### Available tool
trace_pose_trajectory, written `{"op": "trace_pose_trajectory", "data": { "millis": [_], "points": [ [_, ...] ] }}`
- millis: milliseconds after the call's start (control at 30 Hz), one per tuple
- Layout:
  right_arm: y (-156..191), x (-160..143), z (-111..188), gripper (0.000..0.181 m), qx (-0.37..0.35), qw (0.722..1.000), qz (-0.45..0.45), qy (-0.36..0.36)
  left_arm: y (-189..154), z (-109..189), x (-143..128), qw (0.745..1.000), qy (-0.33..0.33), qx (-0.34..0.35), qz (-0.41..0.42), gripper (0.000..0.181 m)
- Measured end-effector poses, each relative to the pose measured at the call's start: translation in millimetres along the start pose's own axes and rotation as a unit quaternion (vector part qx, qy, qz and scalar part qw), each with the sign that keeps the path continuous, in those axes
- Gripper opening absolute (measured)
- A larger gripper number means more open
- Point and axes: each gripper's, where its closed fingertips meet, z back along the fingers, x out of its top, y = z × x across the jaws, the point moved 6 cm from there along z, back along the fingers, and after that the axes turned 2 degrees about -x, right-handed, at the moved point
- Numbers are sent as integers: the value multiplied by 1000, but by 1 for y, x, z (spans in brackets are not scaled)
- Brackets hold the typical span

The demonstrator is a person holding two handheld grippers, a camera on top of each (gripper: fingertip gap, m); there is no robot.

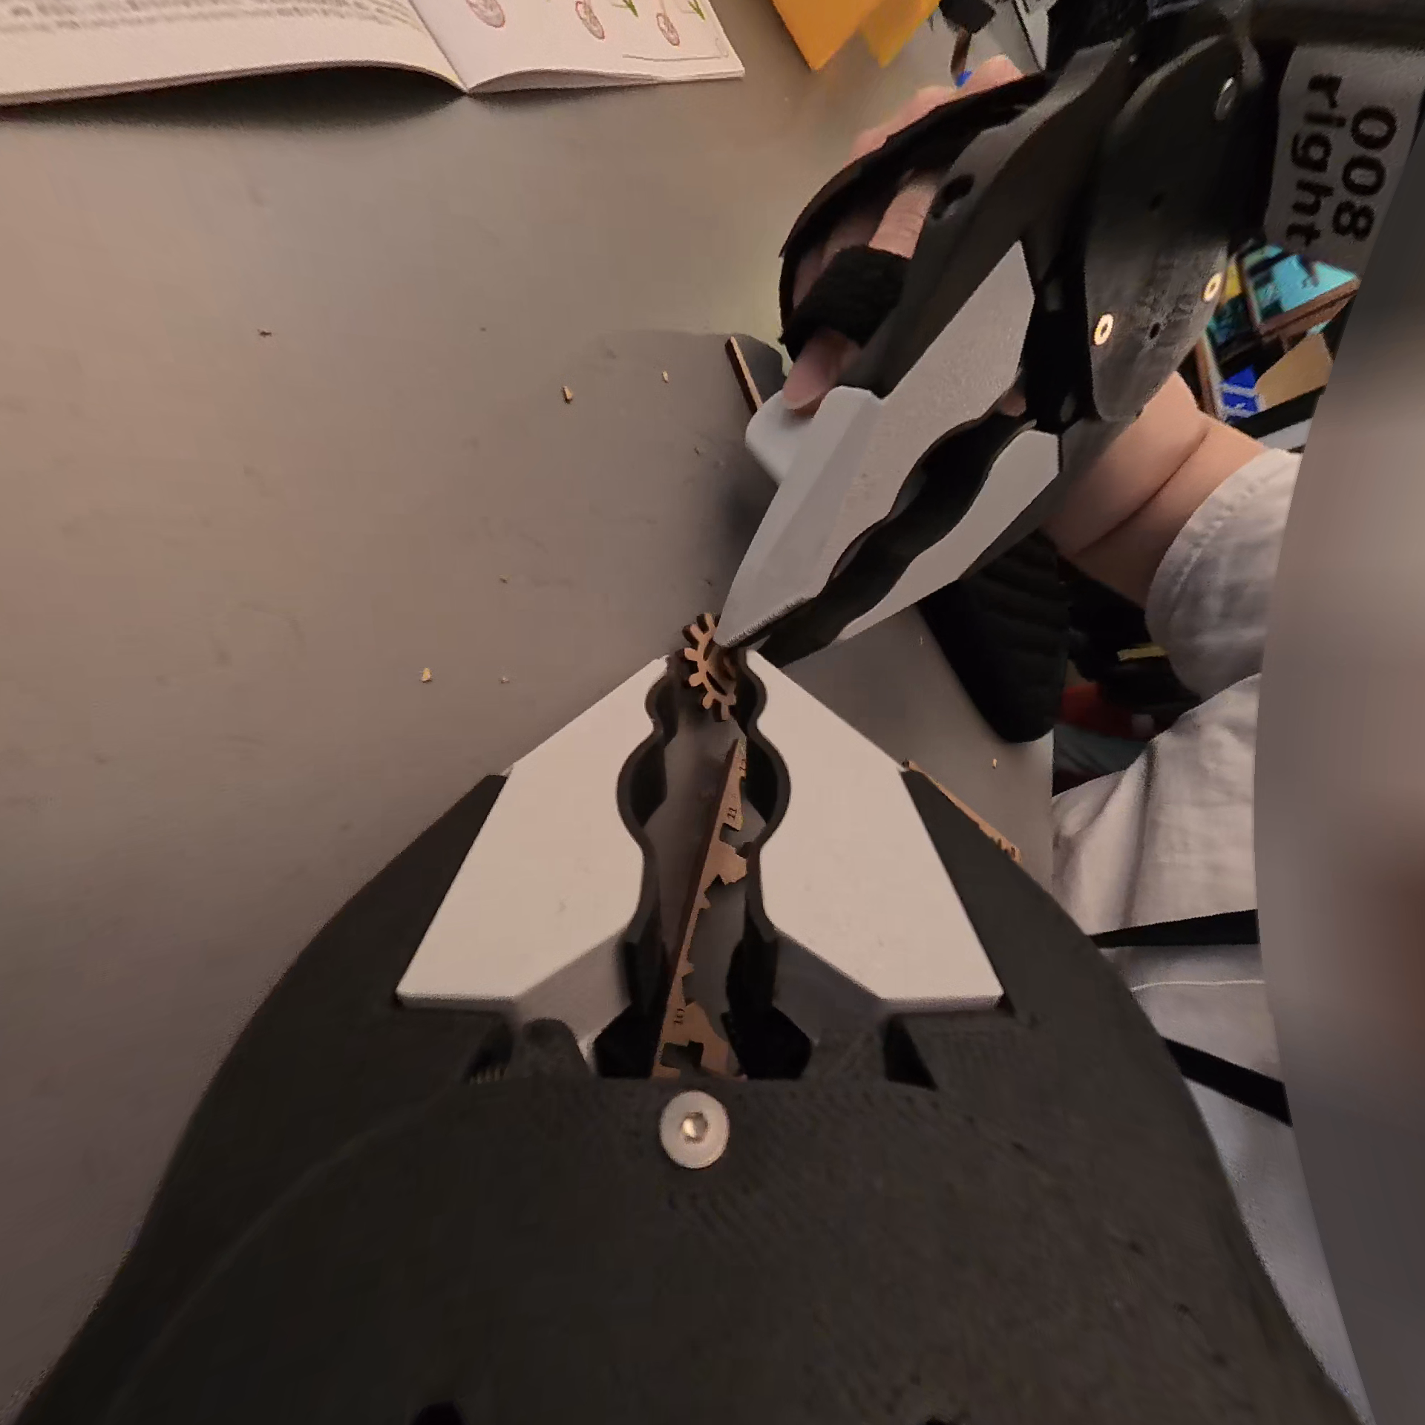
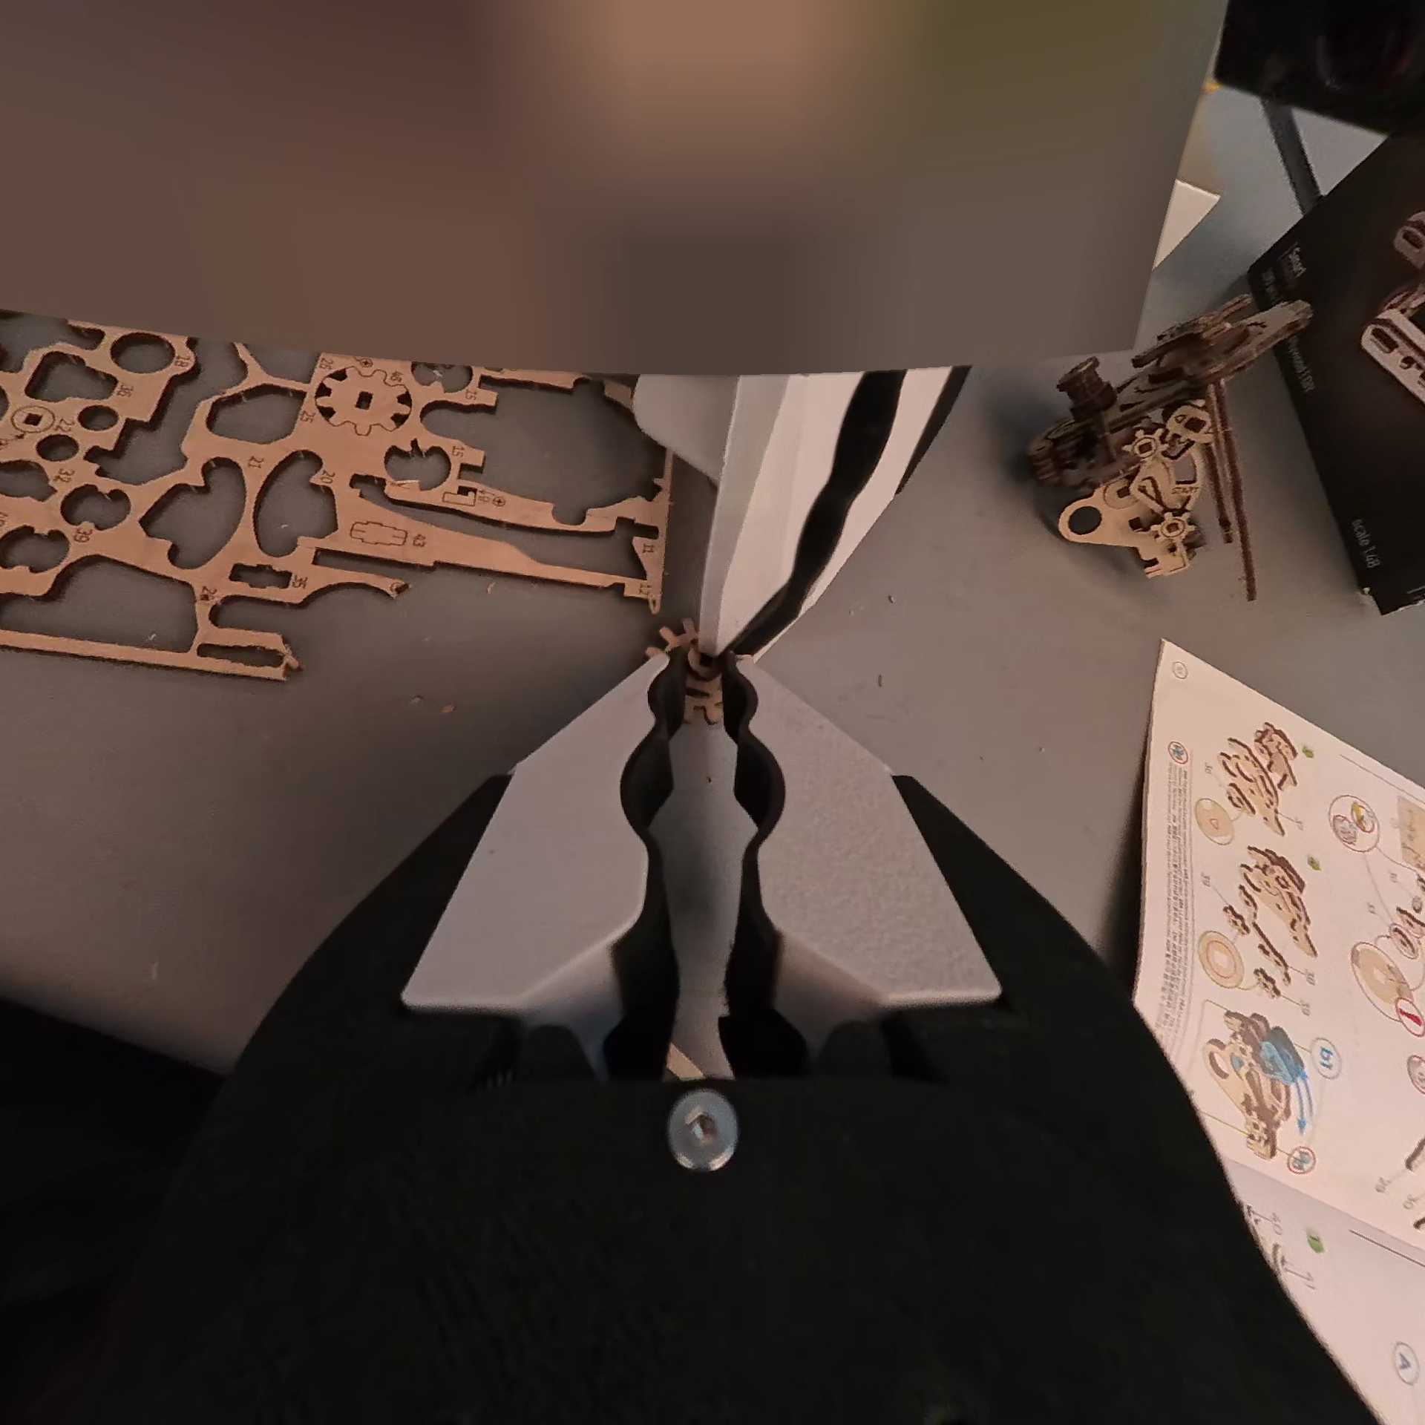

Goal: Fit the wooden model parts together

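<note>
A: Both tongs meet tip to tip over the grey surface (image 2: 231,810). Left tongs (image 1: 705,678) are pinched on a small wooden gear (image 1: 709,675), held at the very tips. Right tongs (image 2: 698,682) are also closed on a toothed piece (image 2: 698,686) at their own tips.

B: Same gear, or two parts?

A: Hard to tell. From the right wrist view there seems to be a second toothed bit just above the first, so possibly two gears pressed face to face. I would not swear to it.

B: Where is the rest of the kit?

A: Cut-out sheet (image 2: 308,501) lies flat to the left, with one larger gear not yet punched out. Half-built model (image 2: 1141,463) stands well apart to the right, beside the black box (image 2: 1342,385). Booklet (image 2: 1272,925) lies open near the right tongs.

B: What could go wrong?

A: Grip is only at the tips, so a slight twist could flip the gear out, and it is small enough to vanish among the wood crumbs. Squeezing misaligned could also snap a thin tooth.
</note>
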Motion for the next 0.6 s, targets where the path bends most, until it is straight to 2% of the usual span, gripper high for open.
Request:
{"op": "trace_pose_trajectory", "data": {
  "millis": [333, 600],
  "points": [
    [0, -1, 0, 8, -1, 1000, 0, 0, 0, -1, 0, 1000, 1, 5, 17, 11],
    [2, -1, 0, 8, -13, 1000, 13, 2, -4, -1, -1, 998, 1, 43, -36, 10]
  ]
}}
